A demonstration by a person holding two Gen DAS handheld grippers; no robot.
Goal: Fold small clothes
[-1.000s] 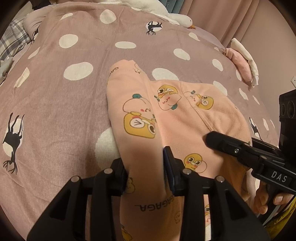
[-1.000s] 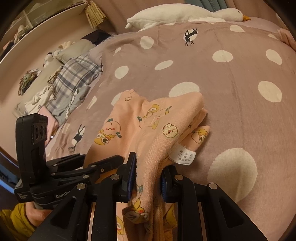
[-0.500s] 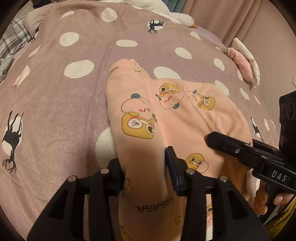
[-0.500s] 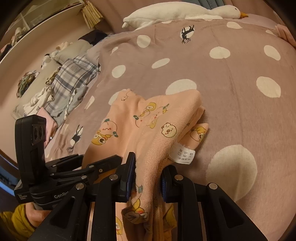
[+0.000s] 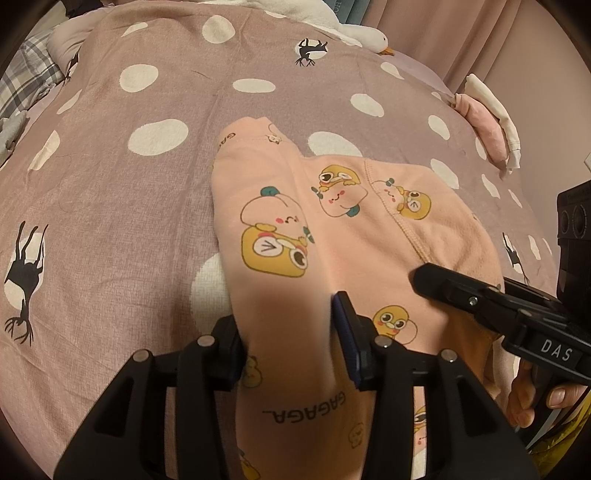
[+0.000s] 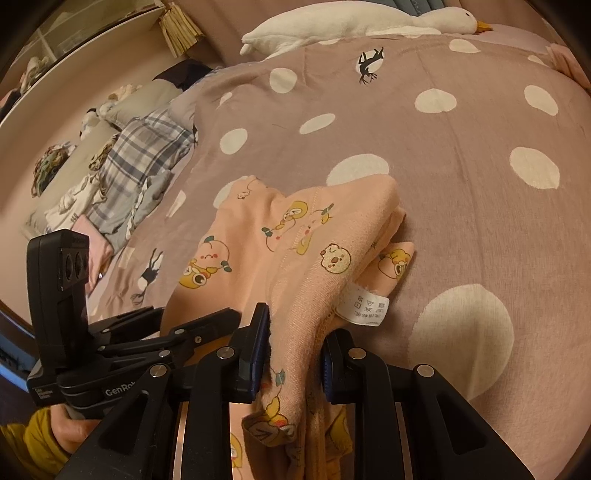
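Spread across the bed, a mauve woven bedspread with white polka dots and black deer silhouettes (image 5: 155, 206) forms a soft, slightly rumpled surface. On it lies the small peach fleece garment printed with yellow cartoon animals (image 5: 354, 236), matte and fuzzy, partly folded, with a stitched seam curving across its right half and the lettering "GAGAGA" on the near strip. Its far end rests on the bedspread; its near end is lifted.

The left tool (image 5: 291, 332), black plastic with blue-padded fingers, is clamped on a long folded strip of the garment that runs between its jaws. The right tool (image 6: 295, 347), of the same build, pinches a bunched edge of the garment (image 6: 306, 251), the cloth hanging down in folds between its jaws. A white rectangular care label (image 6: 364, 306) sticks out of the fabric just beside the right finger.

At the head of the bed lies a long white plush goose with an orange beak (image 6: 351, 20). A blue-grey plaid cloth (image 6: 144, 155) lies crumpled at the bed's left edge.
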